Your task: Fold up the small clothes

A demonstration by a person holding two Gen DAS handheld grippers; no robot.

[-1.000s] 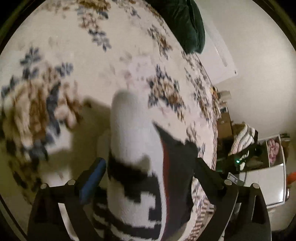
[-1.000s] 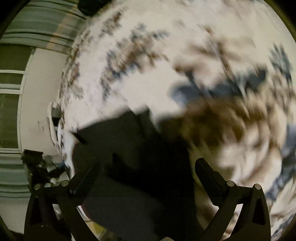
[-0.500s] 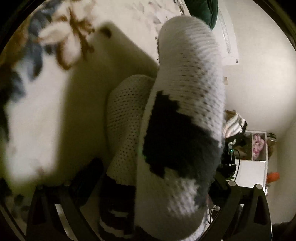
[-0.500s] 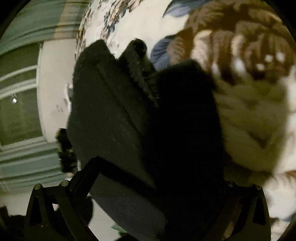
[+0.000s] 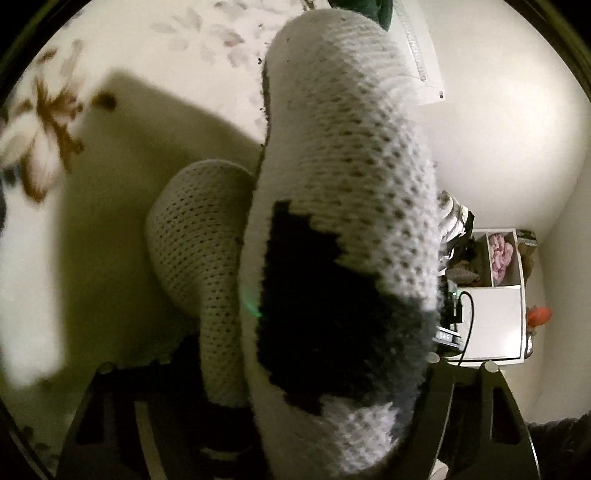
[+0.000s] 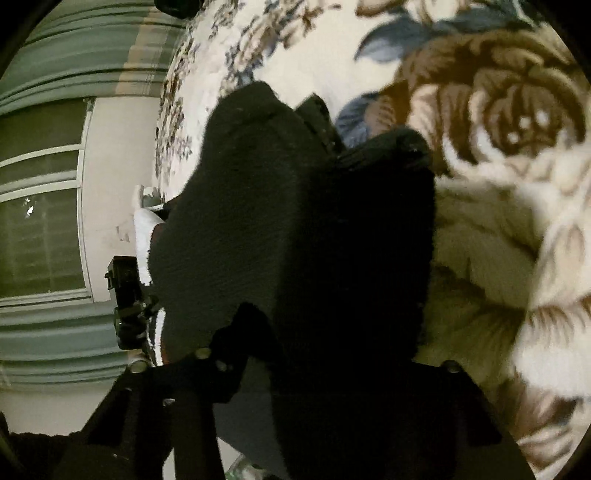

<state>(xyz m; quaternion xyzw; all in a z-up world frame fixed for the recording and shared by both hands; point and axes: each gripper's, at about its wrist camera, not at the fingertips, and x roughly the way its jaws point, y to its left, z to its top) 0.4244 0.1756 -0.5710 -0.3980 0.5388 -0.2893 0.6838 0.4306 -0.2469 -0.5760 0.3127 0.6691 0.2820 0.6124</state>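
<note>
A white knitted sock [image 5: 343, 166] with a black patch fills the middle of the left wrist view. It lies between the fingers of my left gripper [image 5: 295, 369], whose jaws are closing; the pads are hidden behind the knit. A black garment [image 6: 295, 221] fills the right wrist view on the flowered blanket [image 6: 498, 110]. My right gripper [image 6: 343, 350] is closing on it, and its left finger [image 6: 236, 332] digs into the fabric's edge. At the left edge of that view is the left gripper [image 6: 125, 295], with the white sock [image 6: 144, 229] in front of it.
The flowered blanket [image 5: 92, 184] covers the whole surface under both garments. A white shelf unit [image 5: 495, 295] with pink cloth stands by the wall at the right. A dark green cushion [image 5: 369, 7] lies at the far end. A window [image 6: 40, 221] with curtains is at the left.
Both grippers have come down close over the garments, which now fill the views. The right gripper's jaws have narrowed onto the black garment. The left jaws have drawn in a little.
</note>
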